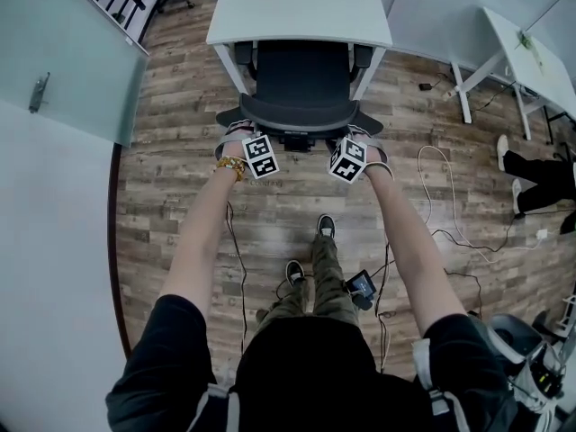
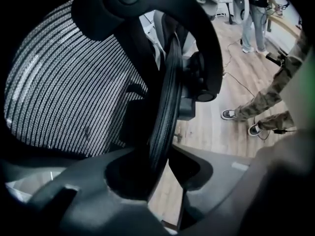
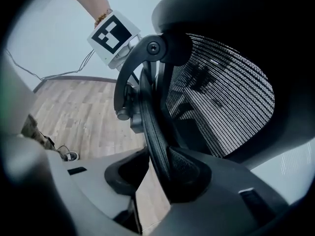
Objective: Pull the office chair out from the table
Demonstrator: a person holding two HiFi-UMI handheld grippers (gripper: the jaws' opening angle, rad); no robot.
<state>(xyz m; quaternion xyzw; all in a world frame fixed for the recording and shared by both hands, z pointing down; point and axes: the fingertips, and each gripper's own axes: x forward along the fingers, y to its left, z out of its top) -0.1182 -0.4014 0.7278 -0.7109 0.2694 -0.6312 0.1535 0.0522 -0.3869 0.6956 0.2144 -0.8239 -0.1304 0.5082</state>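
Jaws of the left gripper (image 1: 236, 140) stand wide at the 8 o'clock corner of the office chair (image 1: 301, 75). The backrest rim (image 2: 166, 102) lies between them, against one pad and clear of the other. The chair's seat is tucked under the white table (image 1: 297, 7) at 12 o'clock. At 4 o'clock the right gripper (image 1: 364, 140) straddles the rim likewise, jaws wide, not clamped.

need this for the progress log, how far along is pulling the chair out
Done: the left gripper and right gripper are at the backrest of the office chair. In hand: its rim sits between each pair of jaws, with a gap on one side, so hooked rather than clamped. Left: the chair sits tight against the table, so nearly the whole pull remains.
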